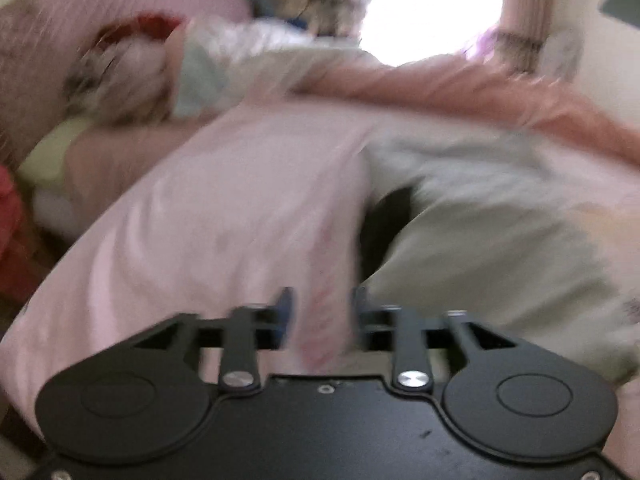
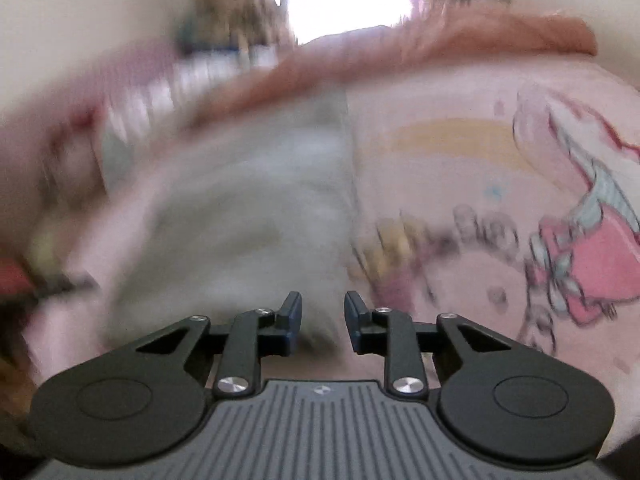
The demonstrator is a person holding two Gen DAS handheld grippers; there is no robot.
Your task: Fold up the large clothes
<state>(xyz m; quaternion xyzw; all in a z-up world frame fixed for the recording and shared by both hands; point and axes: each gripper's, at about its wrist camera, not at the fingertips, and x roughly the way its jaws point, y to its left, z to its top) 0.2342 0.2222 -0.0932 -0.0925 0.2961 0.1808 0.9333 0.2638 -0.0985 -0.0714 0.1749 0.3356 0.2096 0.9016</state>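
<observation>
- The left claw [image 1: 322, 312] is seen half open over the pink garment [image 1: 224, 216], gripping nothing.
- The right claw [image 2: 322, 320] is likewise parted, empty, above the grey garment [image 2: 248, 216] on the bed [image 2: 460, 160].
- A fold seems between grips; an edge must be pinched next.

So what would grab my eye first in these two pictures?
Probably the cartoon print on the pink sheet, at the right of the right wrist view. Next, the blazing window at the top of the left wrist view. Then the pale pink garment spread just ahead of the left gripper.
</observation>
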